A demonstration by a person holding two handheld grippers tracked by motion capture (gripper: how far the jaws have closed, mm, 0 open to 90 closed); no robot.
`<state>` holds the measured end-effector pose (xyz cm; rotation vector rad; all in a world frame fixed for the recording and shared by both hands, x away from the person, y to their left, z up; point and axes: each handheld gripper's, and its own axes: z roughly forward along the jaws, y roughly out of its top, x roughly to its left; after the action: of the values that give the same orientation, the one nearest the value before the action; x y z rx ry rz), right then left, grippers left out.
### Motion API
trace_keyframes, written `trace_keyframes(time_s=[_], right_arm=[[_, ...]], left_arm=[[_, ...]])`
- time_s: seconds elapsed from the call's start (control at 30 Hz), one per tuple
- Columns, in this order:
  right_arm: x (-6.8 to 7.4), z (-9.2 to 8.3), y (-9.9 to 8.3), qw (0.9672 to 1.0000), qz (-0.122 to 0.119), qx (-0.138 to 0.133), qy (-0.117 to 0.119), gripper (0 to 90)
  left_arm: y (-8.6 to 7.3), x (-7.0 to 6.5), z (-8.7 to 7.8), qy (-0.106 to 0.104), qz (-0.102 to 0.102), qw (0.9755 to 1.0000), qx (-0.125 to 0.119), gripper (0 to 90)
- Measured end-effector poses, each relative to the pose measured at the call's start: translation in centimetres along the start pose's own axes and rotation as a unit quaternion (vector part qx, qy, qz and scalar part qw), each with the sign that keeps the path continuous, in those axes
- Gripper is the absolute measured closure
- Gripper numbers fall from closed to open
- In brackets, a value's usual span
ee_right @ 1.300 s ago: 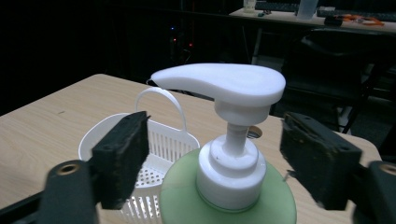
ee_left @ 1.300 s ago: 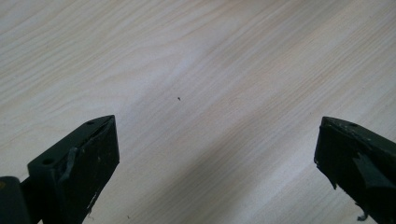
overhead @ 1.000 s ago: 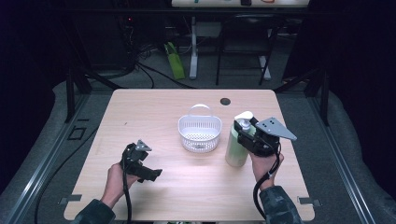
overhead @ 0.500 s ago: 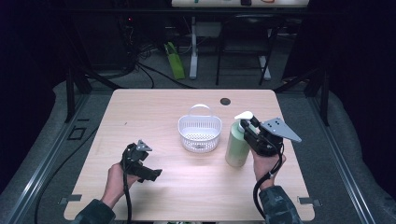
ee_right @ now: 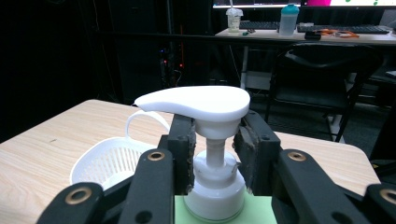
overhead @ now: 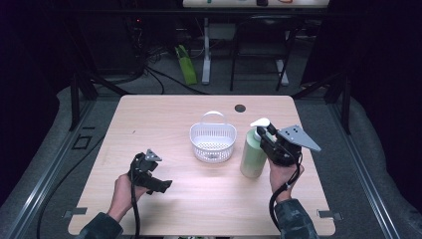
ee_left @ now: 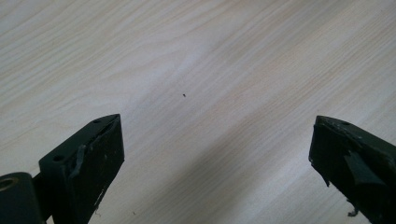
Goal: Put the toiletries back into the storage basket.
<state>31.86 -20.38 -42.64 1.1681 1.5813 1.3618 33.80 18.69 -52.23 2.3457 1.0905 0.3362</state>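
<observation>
Right now the right gripper [overhead: 264, 138] is clamped on the pump bottle [overhead: 253, 154] at its white neck just under the pump head [ee_right: 196, 103]; its jaws have just been closing, with the neck between them. Bottle stands upright at 3 o'clock of the white basket [overhead: 213, 143], just beside it, long axis vertical. Nozzle points toward 9 o'clock in the right gripper view, at the basket. Left gripper [ee_left: 212, 154] is well apart at 7 o'clock of the basket, jaws wide open over bare table [ee_left: 196, 60]. Right hand is plainly nearer.
</observation>
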Motion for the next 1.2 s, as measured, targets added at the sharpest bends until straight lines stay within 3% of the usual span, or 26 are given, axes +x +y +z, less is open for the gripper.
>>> trace_keyframes(time_s=[1.2], right_arm=[[-0.2,-0.1,2.5,0.9999,-0.006,-0.009,0.009,68.1]], left_arm=[[-0.1,0.3,0.0,-0.004,-0.009,0.9999,-0.004,2.2]])
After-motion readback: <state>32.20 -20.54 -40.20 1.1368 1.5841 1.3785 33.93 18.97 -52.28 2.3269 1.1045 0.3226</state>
